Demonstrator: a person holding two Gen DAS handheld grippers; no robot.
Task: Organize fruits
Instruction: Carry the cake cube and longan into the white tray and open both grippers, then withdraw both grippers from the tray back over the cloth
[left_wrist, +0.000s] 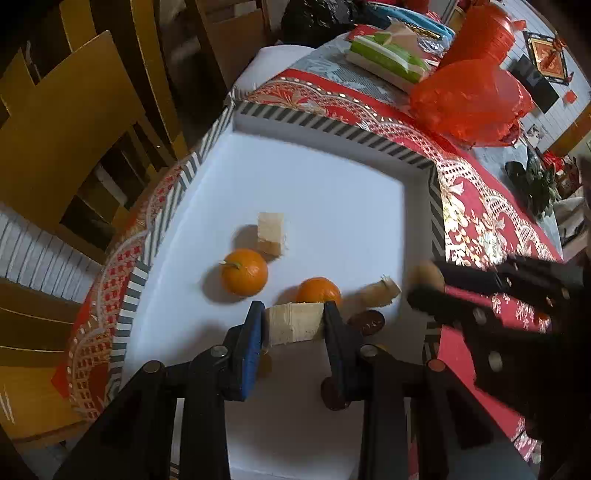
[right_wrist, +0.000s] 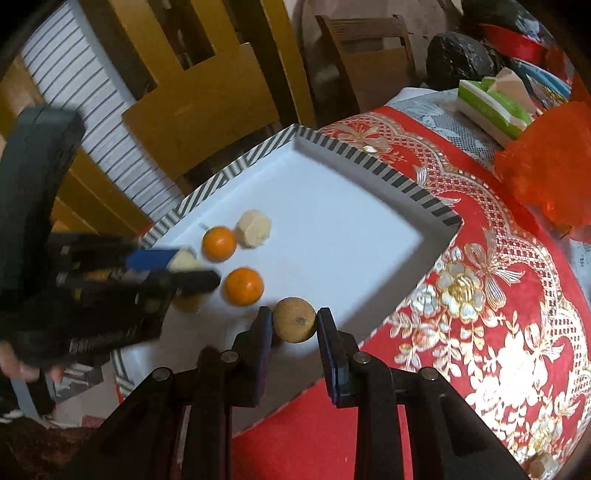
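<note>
Holding: left claw (left_wrist: 294, 323) clamps a pale chunk (left_wrist: 293, 322); right claw (right_wrist: 294, 325) grips a brown fruit (right_wrist: 294, 319).
Place: both above the tray (right_wrist: 332, 221).
Risk: round fruit rolling away once dropped.

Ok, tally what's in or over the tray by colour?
Orange fruits: 2
Pale cut pieces: 3, one in left gripper
Tan round fruit: 1, in right gripper
Dark brown item, kind unclear: 1
Total: 7

Both grippers (left_wrist: 294, 323) (right_wrist: 294, 325) angled down (each clamped).
</note>
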